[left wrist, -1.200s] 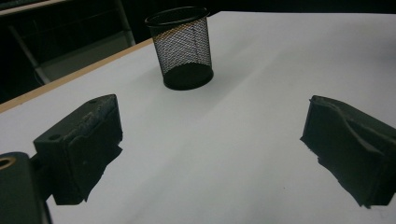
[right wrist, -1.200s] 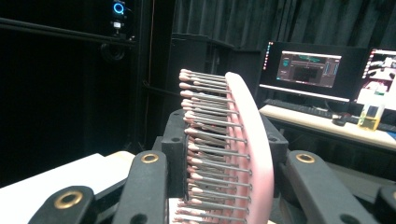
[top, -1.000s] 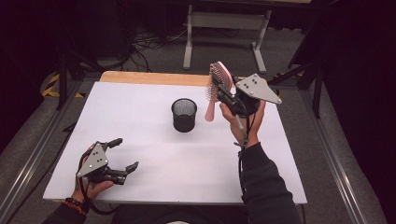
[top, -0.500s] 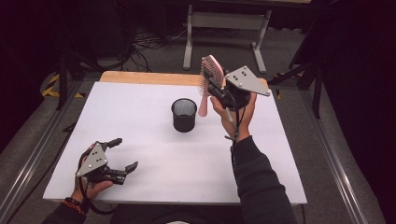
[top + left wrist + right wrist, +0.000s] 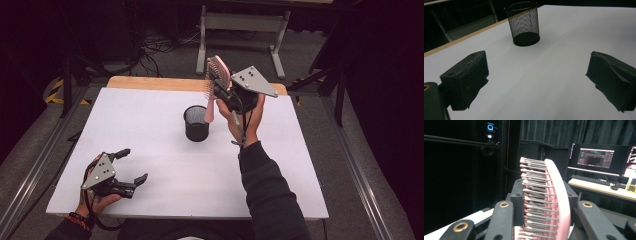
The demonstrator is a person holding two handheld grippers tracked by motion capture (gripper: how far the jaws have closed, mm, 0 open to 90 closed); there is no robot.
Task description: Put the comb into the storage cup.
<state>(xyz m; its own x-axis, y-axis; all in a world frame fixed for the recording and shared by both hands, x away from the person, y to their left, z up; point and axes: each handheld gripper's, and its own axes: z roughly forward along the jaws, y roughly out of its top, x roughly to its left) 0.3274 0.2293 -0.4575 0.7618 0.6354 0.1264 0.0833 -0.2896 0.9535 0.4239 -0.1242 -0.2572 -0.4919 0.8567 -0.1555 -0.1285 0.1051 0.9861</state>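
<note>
One pink hairbrush [image 5: 216,80], one black mesh cup [image 5: 196,123], two grippers. Right gripper [image 5: 223,92] clamped on the brush, held upright in the air, handle end hanging just above the cup's rim. Left gripper [image 5: 129,166] rests on the white bench [image 5: 165,200] near its front-left corner, fingers [image 5: 466,77] spread wide, nothing between them.

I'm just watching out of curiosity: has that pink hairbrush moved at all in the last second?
Yes. The pink hairbrush, clamped in the right gripper, has shifted left in the high view, toward the black mesh cup; its handle now hangs just above the cup's rim.
</note>
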